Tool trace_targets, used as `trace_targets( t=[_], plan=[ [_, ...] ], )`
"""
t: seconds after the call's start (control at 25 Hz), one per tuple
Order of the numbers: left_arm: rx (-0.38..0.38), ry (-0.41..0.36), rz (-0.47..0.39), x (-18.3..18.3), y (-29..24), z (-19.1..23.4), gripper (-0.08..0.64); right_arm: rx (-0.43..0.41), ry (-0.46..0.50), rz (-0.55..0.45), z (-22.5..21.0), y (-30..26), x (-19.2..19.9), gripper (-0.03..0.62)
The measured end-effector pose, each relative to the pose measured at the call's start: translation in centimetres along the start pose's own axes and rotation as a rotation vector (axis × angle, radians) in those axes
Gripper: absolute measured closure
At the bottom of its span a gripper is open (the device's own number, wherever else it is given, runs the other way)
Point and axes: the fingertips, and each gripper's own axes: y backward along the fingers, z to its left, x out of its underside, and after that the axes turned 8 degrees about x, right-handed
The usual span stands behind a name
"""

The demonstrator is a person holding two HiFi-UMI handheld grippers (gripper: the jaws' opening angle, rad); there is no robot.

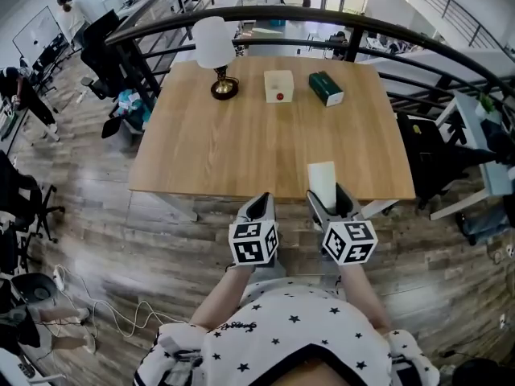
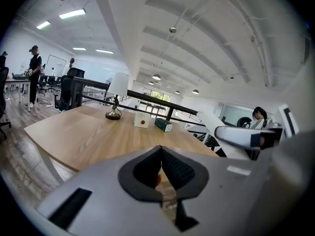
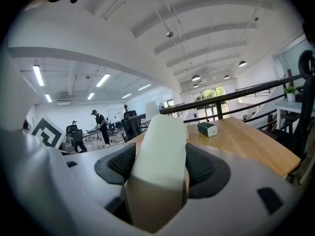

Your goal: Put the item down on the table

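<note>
My right gripper [image 1: 331, 195] is shut on a pale off-white box [image 1: 322, 177], held upright over the near edge of the wooden table [image 1: 241, 147]. In the right gripper view the box [image 3: 160, 166] fills the gap between both dark pads [image 3: 120, 163] and sticks out past them. My left gripper [image 1: 261, 206] hangs just short of the table's front edge, beside the right one. Its pads [image 2: 179, 168] meet at their tips with nothing between them.
At the far side of the table stand a white-shaded lamp [image 1: 216, 51], a small white box with a red dot [image 1: 279, 86] and a dark green box [image 1: 326, 88]. A black railing [image 1: 362, 22] curves behind the table. Office chairs and people are at the left.
</note>
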Motion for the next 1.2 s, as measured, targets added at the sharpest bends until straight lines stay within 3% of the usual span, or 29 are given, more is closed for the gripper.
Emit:
trace_targets(
  t=[0.52, 0.92, 1.2],
  plan=[
    [0.031, 0.002, 0.011, -5.7, -7.7, 9.1, 0.548, 0.057, 0.011, -0.005, 0.6, -11.9, -2.7, 0.285],
    [0.023, 0.045, 0.087, -4.0, -10.7, 12.4, 0.549, 0.089, 0.011, 0.081, -1.2, -16.8, -0.3, 0.285],
    [-0.022, 0.074, 0.114, -3.1, -13.3, 14.2, 0.548, 0.042, 0.055, 0.138, -2.4, -21.4, 1.0, 0.285]
  ],
)
